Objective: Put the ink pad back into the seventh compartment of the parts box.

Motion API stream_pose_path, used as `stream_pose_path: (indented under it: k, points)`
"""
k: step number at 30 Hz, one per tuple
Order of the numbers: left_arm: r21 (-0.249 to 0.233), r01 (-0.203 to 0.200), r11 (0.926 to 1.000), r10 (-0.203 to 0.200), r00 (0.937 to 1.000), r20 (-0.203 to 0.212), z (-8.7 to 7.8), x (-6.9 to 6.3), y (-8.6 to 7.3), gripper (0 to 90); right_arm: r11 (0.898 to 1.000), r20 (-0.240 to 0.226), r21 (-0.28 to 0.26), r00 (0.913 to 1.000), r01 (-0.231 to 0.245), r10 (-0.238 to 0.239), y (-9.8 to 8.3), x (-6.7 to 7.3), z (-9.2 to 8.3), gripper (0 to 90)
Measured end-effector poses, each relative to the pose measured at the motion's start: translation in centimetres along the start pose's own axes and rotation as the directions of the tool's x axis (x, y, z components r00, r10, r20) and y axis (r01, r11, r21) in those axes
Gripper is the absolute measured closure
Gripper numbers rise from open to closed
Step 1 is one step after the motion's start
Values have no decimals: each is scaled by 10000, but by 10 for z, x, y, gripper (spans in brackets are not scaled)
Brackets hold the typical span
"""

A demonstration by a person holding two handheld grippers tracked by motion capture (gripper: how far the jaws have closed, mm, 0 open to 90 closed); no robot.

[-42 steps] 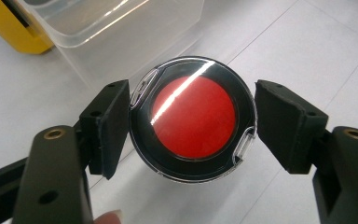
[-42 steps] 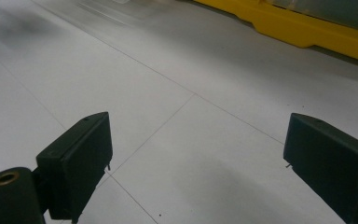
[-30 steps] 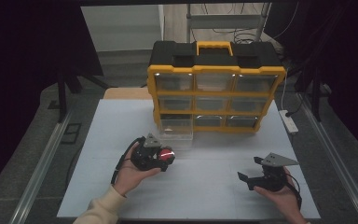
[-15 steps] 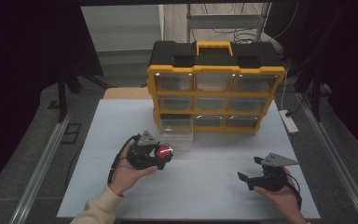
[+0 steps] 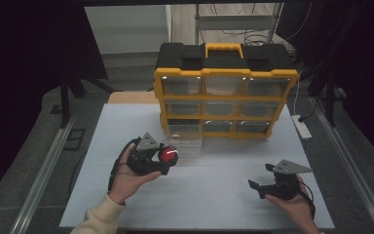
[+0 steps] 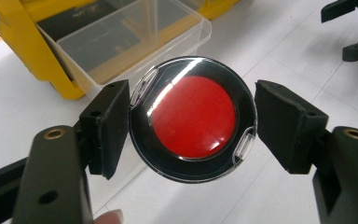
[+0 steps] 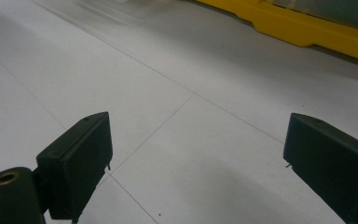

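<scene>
Dark room, black on both sides; grey floor and metal rails flanking bench. White bench, faint panel seams, matte.
Left tongs, hand-held, clamped on round clear case with red disc, raised above bench just in front of pulled-out clear drawer.
Centre rear: yellow-and-black drawer organiser, upright, nine clear drawers, yellow handle on top.
Right tongs, hand-held, jaws spread wide, nothing between, low over bare bench.
Far right: white power strip at bench edge.
</scene>
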State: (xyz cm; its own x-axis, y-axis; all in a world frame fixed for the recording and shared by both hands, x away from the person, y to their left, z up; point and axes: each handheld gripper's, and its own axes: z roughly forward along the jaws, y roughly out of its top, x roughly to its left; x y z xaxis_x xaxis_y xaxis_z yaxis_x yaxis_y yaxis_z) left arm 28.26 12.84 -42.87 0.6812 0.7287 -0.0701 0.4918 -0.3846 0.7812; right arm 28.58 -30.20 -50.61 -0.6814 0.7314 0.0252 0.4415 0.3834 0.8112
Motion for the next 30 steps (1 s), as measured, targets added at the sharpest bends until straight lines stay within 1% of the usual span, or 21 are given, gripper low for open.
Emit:
stream_pose_path:
  k: [7,19,22,25,27,30]
  points:
    - [-114,-6,9999,6,10000,-3,-4,-1,3,301,10000,-1,-11,10000,3,-3,0,0,0,79]
    - [-156,-36,9999,35,10000,-64,-4,-1,7,301,10000,-14,-27,10000,5,-5,0,0,0,79]
    - [-133,-63,9999,62,9999,-95,-3,0,9,301,10000,-15,-38,10000,17,-17,0,0,0,79]
    - [-151,-9,9999,7,9999,-141,-2,3,11,301,10000,-16,-48,10000,23,-23,0,0,-1,79]
    - [-208,63,9998,-66,9999,-129,-1,5,15,301,10000,-23,-62,10000,3,-3,0,0,-1,79]
    - [-201,52,9998,-55,9999,-154,1,6,19,301,10000,-28,-64,10000,-7,7,0,0,-1,79]
